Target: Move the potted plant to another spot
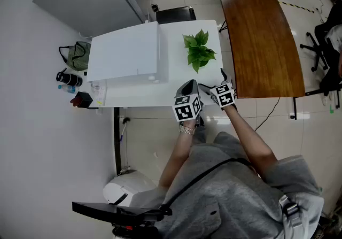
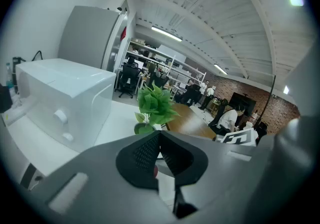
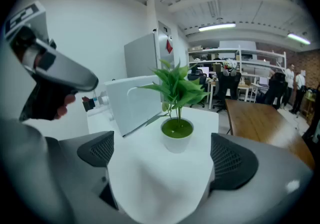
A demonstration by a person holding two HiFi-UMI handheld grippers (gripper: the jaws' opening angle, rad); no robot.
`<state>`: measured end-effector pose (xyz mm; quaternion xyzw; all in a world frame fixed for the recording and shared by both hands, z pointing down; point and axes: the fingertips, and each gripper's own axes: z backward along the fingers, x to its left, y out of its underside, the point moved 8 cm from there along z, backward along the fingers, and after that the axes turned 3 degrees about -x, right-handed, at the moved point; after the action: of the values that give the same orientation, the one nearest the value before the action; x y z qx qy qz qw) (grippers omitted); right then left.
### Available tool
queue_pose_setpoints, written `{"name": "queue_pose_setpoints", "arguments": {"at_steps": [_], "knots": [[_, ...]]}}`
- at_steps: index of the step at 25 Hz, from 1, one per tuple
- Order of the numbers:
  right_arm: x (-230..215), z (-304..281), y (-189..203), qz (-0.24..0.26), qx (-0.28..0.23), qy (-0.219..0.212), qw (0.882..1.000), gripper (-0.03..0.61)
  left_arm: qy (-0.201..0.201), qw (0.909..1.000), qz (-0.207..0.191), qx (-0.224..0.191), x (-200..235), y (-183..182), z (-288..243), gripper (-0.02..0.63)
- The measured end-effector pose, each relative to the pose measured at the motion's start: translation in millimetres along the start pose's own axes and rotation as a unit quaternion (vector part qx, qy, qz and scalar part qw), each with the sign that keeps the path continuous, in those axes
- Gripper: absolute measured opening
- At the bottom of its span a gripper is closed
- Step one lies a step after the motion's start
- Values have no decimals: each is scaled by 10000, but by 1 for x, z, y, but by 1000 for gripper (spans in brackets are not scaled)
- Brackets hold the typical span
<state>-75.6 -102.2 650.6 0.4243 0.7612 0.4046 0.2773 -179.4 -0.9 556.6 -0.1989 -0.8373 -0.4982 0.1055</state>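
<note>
**Lining up the spread gripper on the pot**

The right gripper (image 3: 162, 159) is hovering with its jaws spread wide and nothing between them, tilting down at the table (image 3: 150, 185). The potted plant (image 3: 176, 128) is standing upright just ahead, centred between the jaws. A low approach looks best, so the pads are meeting the pot, not the leaves. The left gripper (image 2: 159, 154), off to its left, is pressed together and empty.

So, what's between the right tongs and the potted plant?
Only bare white table. The right gripper view shows the open right tongs facing the potted plant, nothing standing between.
</note>
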Motion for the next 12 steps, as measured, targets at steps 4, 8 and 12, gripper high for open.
{"name": "queue_pose_setpoints", "arguments": {"at_steps": [4,8,12], "knots": [[-27,-74,-22,375,14,-1,9993,584,-77,9998,82,134,29,-23,-38,15],[-46,-123,-19,932,53,97,9956,584,-253,9988,120,413,47,-19,-54,15],[-53,-157,-14,1090,207,-48,9938,584,-429,9974,165,554,59,-20,-66,15]]}}
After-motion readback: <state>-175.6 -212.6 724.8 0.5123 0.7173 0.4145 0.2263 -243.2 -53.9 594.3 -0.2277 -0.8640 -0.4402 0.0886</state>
